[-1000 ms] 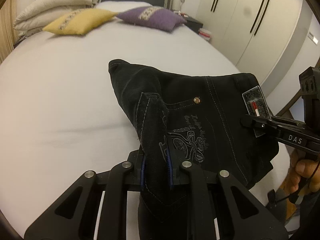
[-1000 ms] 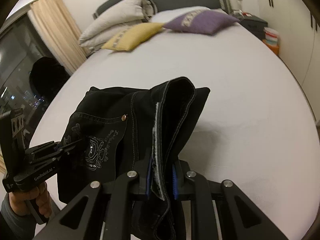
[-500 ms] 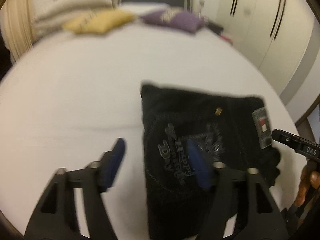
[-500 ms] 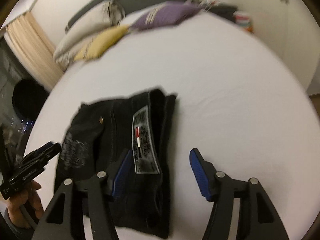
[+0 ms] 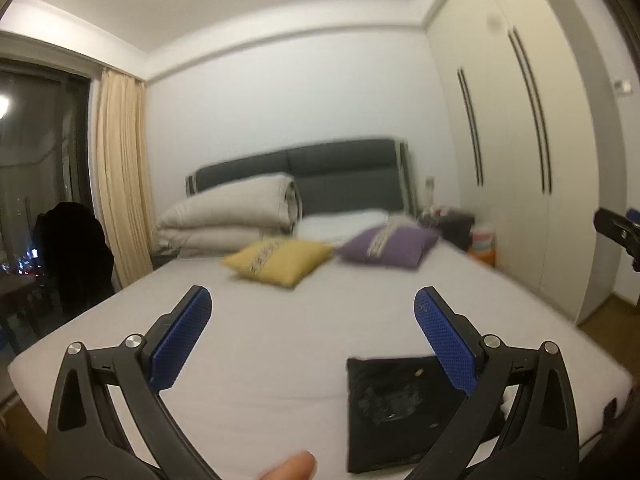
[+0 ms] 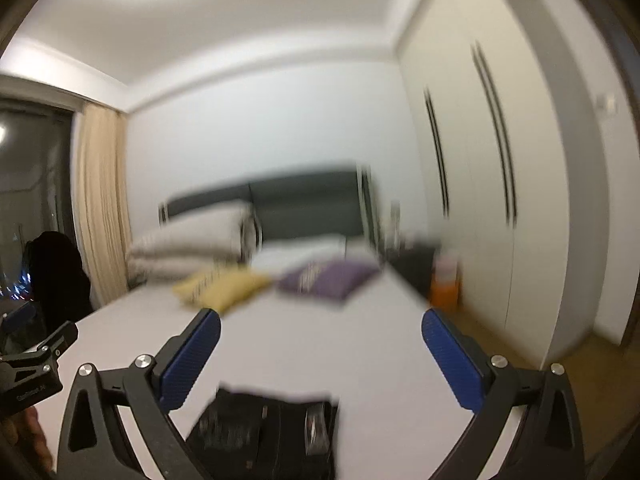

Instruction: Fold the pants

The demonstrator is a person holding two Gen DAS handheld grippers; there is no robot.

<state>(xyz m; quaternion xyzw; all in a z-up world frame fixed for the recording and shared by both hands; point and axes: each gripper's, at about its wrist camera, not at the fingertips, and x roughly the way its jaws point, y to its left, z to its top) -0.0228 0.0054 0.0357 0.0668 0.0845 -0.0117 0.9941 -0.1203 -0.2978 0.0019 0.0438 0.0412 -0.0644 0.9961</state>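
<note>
Black pants (image 5: 400,404) lie folded flat on the white bed (image 5: 280,344), released. A second ago each set of tongs was clamped on a fold of this cloth; now both have just been opening and stand spread wide, nothing between the blue pads. Both views have swung up from the mattress to the headboard (image 5: 340,172) and far wall, and both are motion-blurred, the right more so.

Left tongs (image 5: 312,332): the pants sit below and to the right of them, partly hidden behind their right finger, not touching the pads.

Right tongs (image 6: 320,354): the pants (image 6: 272,436) sit below them, nearer their left finger, at the near bed edge.

Beyond both tongs, far up the bed: yellow cushion (image 5: 278,260), purple cushion (image 5: 390,244), folded duvet (image 5: 232,216). A fingertip (image 5: 294,466) shows at the bottom edge of the left view.
</note>
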